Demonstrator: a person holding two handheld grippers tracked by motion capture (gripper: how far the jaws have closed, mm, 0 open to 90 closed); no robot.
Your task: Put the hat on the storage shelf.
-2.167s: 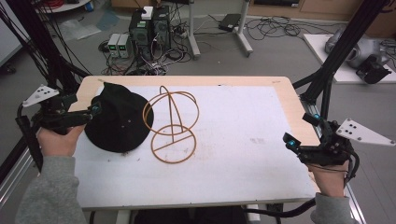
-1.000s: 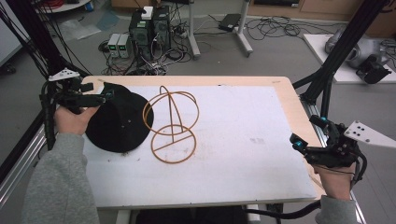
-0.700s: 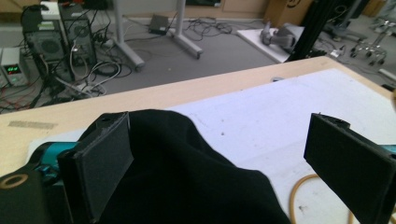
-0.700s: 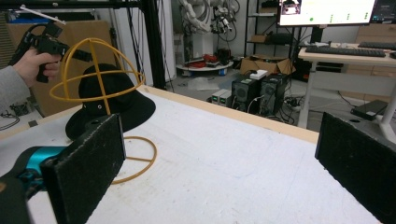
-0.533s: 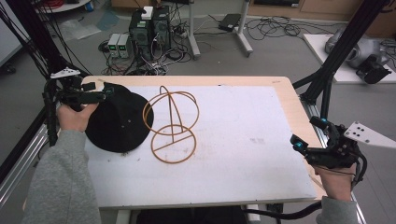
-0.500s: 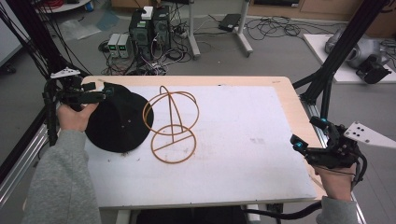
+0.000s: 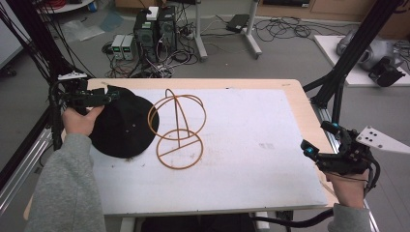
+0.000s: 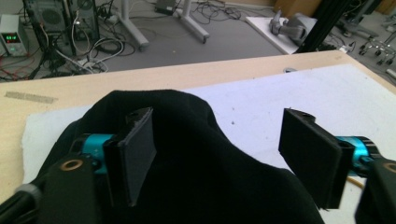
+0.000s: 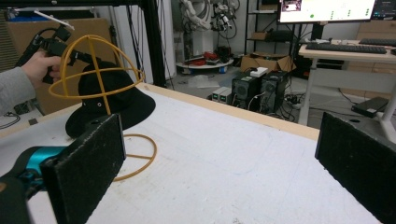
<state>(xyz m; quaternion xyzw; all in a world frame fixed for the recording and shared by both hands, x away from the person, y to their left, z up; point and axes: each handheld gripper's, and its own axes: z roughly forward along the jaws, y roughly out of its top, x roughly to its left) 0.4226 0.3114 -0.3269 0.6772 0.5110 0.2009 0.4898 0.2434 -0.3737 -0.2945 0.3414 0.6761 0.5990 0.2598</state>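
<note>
The black fabric brimmed hat (image 7: pixel 123 126) lies flat on the white-topped table (image 7: pixel 251 159), just left of the orange wire dome-shaped stand (image 7: pixel 176 126), brim touching its rings. The left gripper (image 8: pixel 224 158) straddles the hat's crown, 2 jaws wide apart, gripping nothing (probably poised to pinch). The right gripper (image 7: pixel 320 138) waits well right of the stand, jaws spread wide, empty.

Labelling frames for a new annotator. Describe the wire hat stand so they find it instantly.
Start at the white table top and look left of its centre. The wire hat stand stands there upright: a flat ring base with a domed cage of hoops above. It is thin orange-tan wire, unlike the solid black hat touching its left side.
</note>
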